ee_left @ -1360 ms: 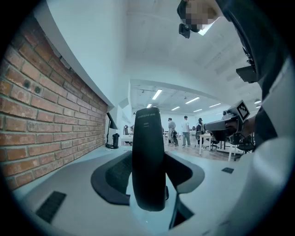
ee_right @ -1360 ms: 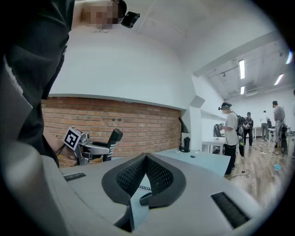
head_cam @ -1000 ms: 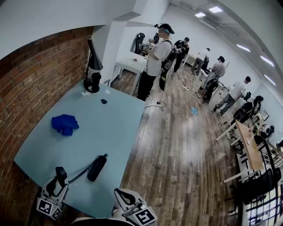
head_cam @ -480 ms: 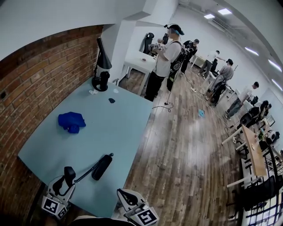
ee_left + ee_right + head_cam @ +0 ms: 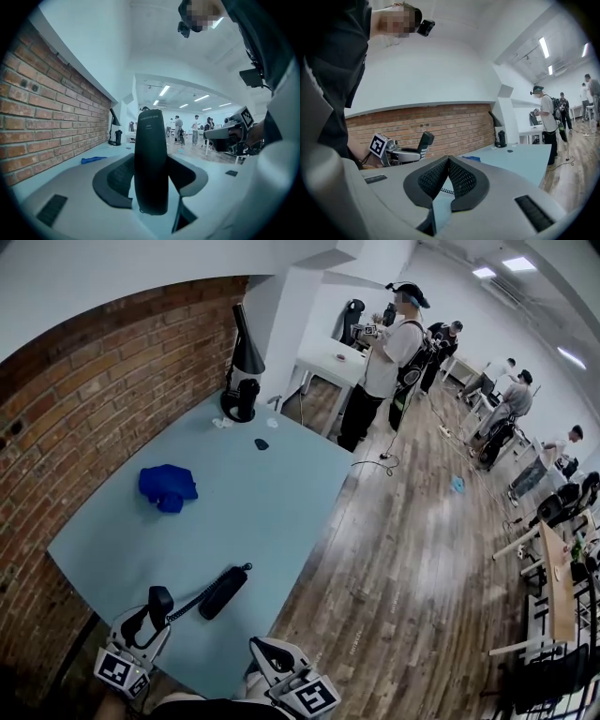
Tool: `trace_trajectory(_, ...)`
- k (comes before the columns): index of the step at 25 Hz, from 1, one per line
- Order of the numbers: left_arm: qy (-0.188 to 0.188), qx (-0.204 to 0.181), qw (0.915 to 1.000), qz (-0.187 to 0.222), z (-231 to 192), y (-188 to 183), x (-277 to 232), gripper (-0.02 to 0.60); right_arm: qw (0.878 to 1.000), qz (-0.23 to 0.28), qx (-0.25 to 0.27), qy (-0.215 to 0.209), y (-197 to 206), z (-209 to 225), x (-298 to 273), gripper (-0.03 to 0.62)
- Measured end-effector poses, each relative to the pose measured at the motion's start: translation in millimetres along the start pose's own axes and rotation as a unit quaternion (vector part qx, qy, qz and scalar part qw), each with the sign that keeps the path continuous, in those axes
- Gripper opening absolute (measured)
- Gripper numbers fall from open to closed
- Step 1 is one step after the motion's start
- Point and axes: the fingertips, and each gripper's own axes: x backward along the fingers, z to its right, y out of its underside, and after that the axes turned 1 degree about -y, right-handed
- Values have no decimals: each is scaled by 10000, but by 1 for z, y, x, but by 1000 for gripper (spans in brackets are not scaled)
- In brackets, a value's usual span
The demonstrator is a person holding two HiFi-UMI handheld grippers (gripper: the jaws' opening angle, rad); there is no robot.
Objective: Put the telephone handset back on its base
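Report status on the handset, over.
Left gripper shut on handset, upright. Right gripper shut, empty. Base lies on table, cord attached; nothing between.

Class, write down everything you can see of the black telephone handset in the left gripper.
A slim, smooth black bar, plastic by its look, with rounded ends and small pale print near its top, the handset stands upright, clamped between the left gripper's dark pads. A black coiled cord runs from it to the black base lying on the pale blue table.
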Motion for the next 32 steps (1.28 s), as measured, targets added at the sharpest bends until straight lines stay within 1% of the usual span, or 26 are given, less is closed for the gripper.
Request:
trace_trajectory(3, -212, 96, 9997, -55, 3, -3, -7, 252, 9997, -92, -59, -211, -2, 15, -4, 9)
trace_trajectory(7, -527, 182, 9984, -111, 11, -8, -14, 252, 9978, -253, -132, -599, -4, 34, -11, 9)
trace_trajectory(14, -1012, 31, 9945, -260, 17, -13, -27, 252, 9897, -473, -99, -1346, -2, 64, -27, 9)
trace_trajectory(17, -1120, -23, 9929, -396, 20, -17, -29, 252, 9835, -490, -83, -1737, -9, 74, -37, 9)
trace_trajectory(19, -1217, -35, 9915, -463, 23, -20, -27, 252, 9755, -470, 119, -2145, -18, 75, -43, 10)
trace_trajectory(20, -1277, -58, 9907, -474, 24, -21, -26, 252, 9696, -483, 278, -2383, -23, 75, -46, 10)
trace_trajectory(22, -1402, -161, 9887, -505, 29, -20, -25, 252, 9519, -577, 689, -2929, -34, 72, -51, 11)
trace_trajectory(23, -1466, -218, 9876, -523, 31, -19, -25, 252, 9389, -634, 928, -3252, -40, 69, -54, 11)
trace_trajectory(24, -1525, -283, 9864, -540, 32, -19, -25, 252, 9224, -647, 1203, -3612, -49, 64, -57, 12)
trace_trajectory(25, -1576, -364, 9853, -554, 34, -19, -26, 252, 9018, -539, 1532, -4005, -61, 57, -61, 22)
trace_trajectory(26, -1616, -453, 9842, -569, 36, -19, -28, 252, 8784, -327, 1877, -4384, -75, 48, -65, 33)
trace_trajectory(27, -1640, -536, 9833, -588, 40, -18, -30, 252, 8563, -151, 2151, -4692, -87, 40, -69, 49)
trace_trajectory(28, -1647, -601, 9826, -605, 44, -17, -32, 252, 8375, -78, 2341, -4937, -95, 33, -72, 70)
trace_trajectory(30, -1647, -647, 9823, -606, 55, -15, -39, 252, 8014, -97, 2605, -5384, -103, 22, -75, 99)
trace_trajectory(32, -1708, -609, 9818, -560, 62, -15, -45, 252, 7636, -200, 2780, -5825, -105, 11, -75, 108)
